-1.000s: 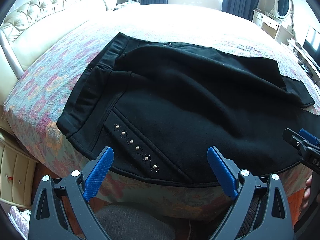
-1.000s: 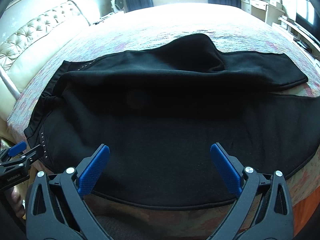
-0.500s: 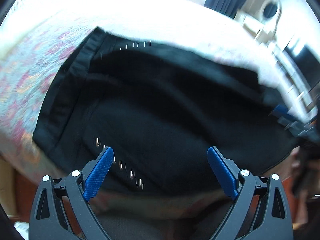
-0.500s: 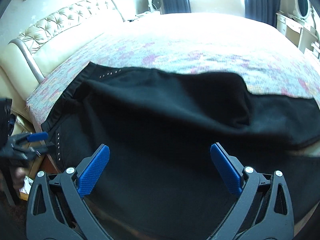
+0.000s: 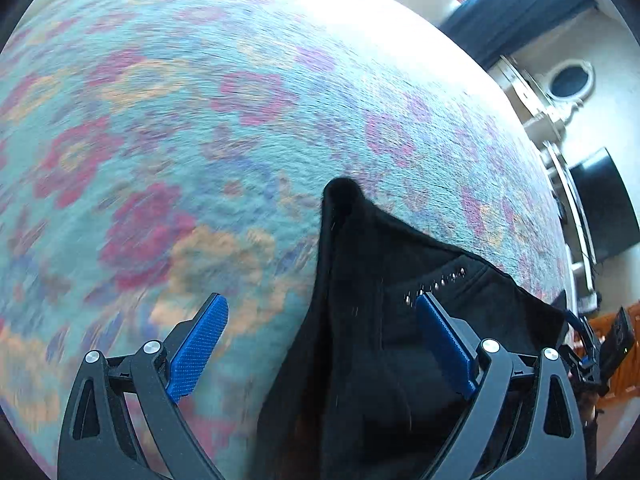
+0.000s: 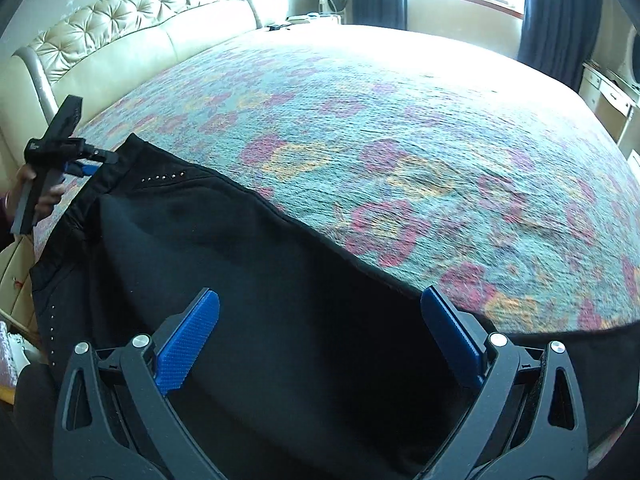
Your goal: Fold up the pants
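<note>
Black pants [image 6: 280,300] with small studs lie along the near edge of the bed. In the left wrist view the waistband corner [image 5: 344,200] points up between my fingers. My left gripper [image 5: 324,344] is open over that waistband end, with the right pad [image 5: 444,340] above the fabric and the left pad over the bedspread. It also shows in the right wrist view [image 6: 86,162] at the waistband corner. My right gripper [image 6: 316,344] is open and empty, low over the middle of the pants near their far edge.
The bed has a floral bedspread [image 6: 400,140] stretching far beyond the pants. A tufted cream headboard [image 6: 132,28] is at the left. A dresser with an oval mirror [image 5: 568,80] and a dark screen [image 5: 604,208] stand at the right.
Both grippers have moved forward and lower over the pants. The left gripper has swung to the waistband corner; its view now shows mostly bedspread. Both stay open.
</note>
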A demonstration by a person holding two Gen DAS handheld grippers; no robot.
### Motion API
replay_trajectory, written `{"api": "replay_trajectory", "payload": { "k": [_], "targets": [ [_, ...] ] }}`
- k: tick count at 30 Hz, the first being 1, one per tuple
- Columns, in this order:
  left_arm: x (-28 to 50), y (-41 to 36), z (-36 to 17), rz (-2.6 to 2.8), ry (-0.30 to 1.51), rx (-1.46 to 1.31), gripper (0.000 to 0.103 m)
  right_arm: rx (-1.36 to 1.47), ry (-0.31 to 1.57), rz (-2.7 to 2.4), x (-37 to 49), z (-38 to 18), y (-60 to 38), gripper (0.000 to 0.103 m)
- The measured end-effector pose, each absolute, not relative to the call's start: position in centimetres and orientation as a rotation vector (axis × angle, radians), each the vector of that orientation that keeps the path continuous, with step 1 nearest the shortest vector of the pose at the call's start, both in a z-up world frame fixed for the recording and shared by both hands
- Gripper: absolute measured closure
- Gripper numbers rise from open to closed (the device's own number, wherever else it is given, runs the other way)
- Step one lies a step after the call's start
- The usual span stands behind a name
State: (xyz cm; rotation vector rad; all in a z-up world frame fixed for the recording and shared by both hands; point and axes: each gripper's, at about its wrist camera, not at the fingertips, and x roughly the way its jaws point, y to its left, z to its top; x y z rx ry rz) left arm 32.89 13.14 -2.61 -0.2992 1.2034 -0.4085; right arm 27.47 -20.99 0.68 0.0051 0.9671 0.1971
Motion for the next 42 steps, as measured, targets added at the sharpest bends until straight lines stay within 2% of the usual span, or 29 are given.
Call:
{"api": "replay_trajectory", "payload": {
  "k": [4, 12, 17, 18, 19, 20, 21, 22, 24, 25, 26, 27, 28, 35, 38, 42],
  "targets": [
    [34.5, 10.8, -3.8, -0.481, 1.203, -0.189, 0.009, -0.026, 1.011, 0.241, 29.5, -0.4, -20.6, 0.002],
    [33.9, 9.1, -5.1, -0.568, 1.211, -0.010, 0.009, 0.134, 1.083, 0.375, 34.0, -1.6, -22.3, 0.002],
    [35.0, 9.2, -3.6, -0.570, 1.156, -0.104, 0.010, 0.106, 1.200, 0.444, 37.1, -2.9, -21.9, 0.002],
    [35.0, 9.3, -3.4, -0.578, 1.146, -0.114, 0.010, 0.066, 1.236, 0.468, 37.5, -3.2, -21.3, 0.006],
    [35.0, 9.3, -3.2, -0.591, 1.132, -0.125, 0.013, 0.047, 1.268, 0.498, 37.5, -3.5, -20.9, 0.032],
    [35.0, 9.3, -2.9, -0.608, 1.111, -0.136, 0.024, 0.026, 1.326, 0.545, 37.6, -4.0, -20.2, 0.062],
    [35.1, 9.3, -2.8, -0.619, 1.106, -0.146, 0.057, -0.013, 1.362, 0.549, 37.4, -4.4, -19.7, 0.069],
    [35.4, 9.5, -3.0, -0.601, 1.117, -0.154, 0.074, -0.050, 1.373, 0.546, 37.2, -4.5, -19.3, 0.076],
    [36.1, 9.5, -4.5, -0.563, 1.183, -0.149, 0.085, -0.091, 1.375, 0.530, 37.0, -4.3, -18.8, 0.083],
    [36.5, 9.5, -5.3, -0.551, 1.206, -0.146, 0.087, -0.083, 1.376, 0.514, 37.1, -4.2, -18.8, 0.092],
    [36.6, 9.6, -5.3, -0.550, 1.195, -0.157, 0.089, -0.075, 1.367, 0.485, 37.3, -3.8, -19.0, 0.095],
    [36.6, 9.8, -4.8, -0.555, 1.165, -0.171, 0.094, -0.072, 1.348, 0.463, 37.4, -3.3, -19.1, 0.095],
    [36.3, 10.1, -4.1, -0.566, 1.134, -0.183, 0.095, -0.066, 1.319, 0.444, 37.4, -2.7, -19.3, 0.095],
    [32.8, 13.9, 0.1, -0.670, 0.927, -0.296, 0.096, -0.067, 1.088, 0.372, 34.0, 3.5, -18.1, 0.095],
    [30.5, 15.6, 1.4, -0.721, 0.867, -0.380, 0.096, -0.125, 0.981, 0.358, 29.5, 6.4, -16.7, 0.095],
    [26.4, 16.6, 2.9, -0.766, 0.821, -0.443, 0.095, -0.147, 0.934, 0.372, 24.0, 7.6, -15.1, 0.095]
  ]
}}
